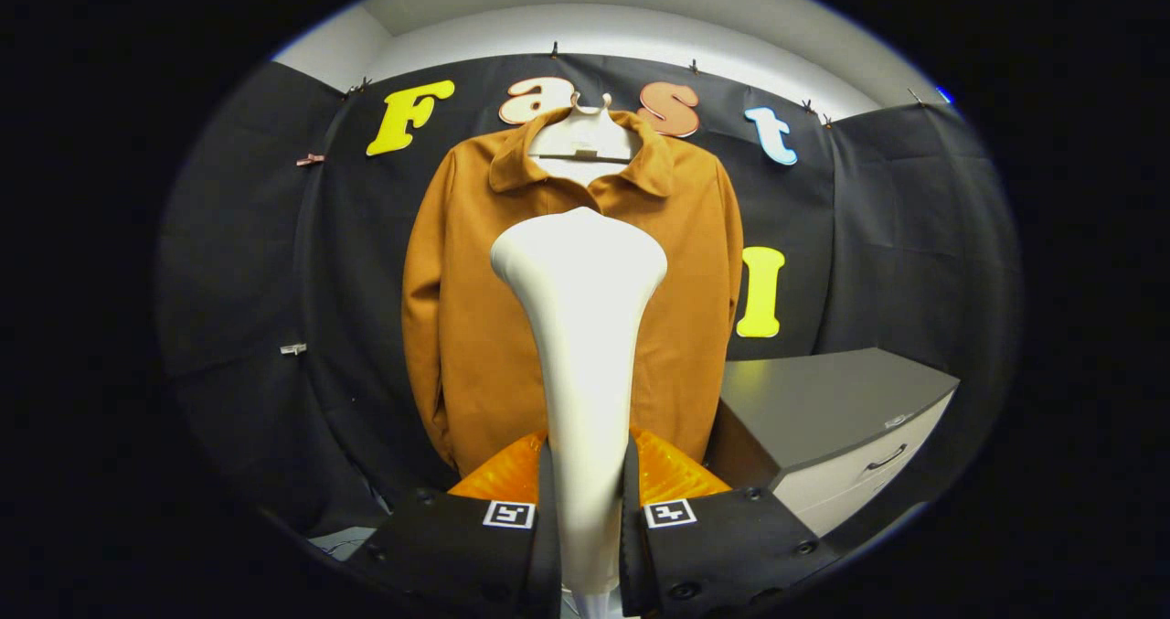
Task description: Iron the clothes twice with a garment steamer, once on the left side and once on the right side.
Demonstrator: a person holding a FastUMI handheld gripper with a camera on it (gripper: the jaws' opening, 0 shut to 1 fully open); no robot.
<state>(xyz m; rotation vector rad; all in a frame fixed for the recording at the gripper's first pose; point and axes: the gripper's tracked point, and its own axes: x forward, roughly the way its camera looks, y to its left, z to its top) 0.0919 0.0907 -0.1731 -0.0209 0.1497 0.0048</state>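
Observation:
A brown collared jacket hangs on a white hanger against the black cloth wall, straight ahead of me. My gripper is shut on the handle of a white garment steamer, both fingers pressing its narrow stem. The steamer stands upright between the fingers, its wide head level with the jacket's chest and covering the middle of the jacket's front. I cannot tell how far the head is from the cloth.
A grey cabinet with a drawer and handle stands to the right of the jacket, beyond the right finger. Black cloth walls close in on the left and right.

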